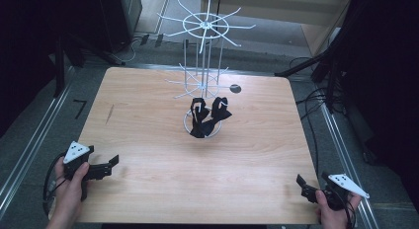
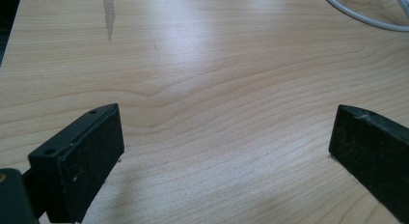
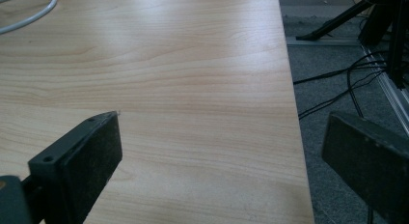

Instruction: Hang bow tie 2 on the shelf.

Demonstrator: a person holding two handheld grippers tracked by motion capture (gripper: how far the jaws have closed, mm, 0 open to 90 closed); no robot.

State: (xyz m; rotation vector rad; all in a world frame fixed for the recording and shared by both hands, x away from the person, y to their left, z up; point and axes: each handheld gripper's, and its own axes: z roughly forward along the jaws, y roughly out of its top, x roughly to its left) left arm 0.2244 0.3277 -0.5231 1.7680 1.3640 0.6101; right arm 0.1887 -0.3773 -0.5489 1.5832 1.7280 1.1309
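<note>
Black straps (image 1: 207, 116) sit mid-table; left gripper (image 1: 109, 166) and right gripper (image 1: 302, 183), jaws released, flank near corners.

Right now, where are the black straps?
In the high view, the black straps lie bunched at the foot of the white wire rack, on its ring base near the table's middle, far from both grippers.

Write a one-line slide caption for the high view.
Open left gripper and right gripper wait at the table's near corners; black straps lie at a white wire rack's base.
</note>
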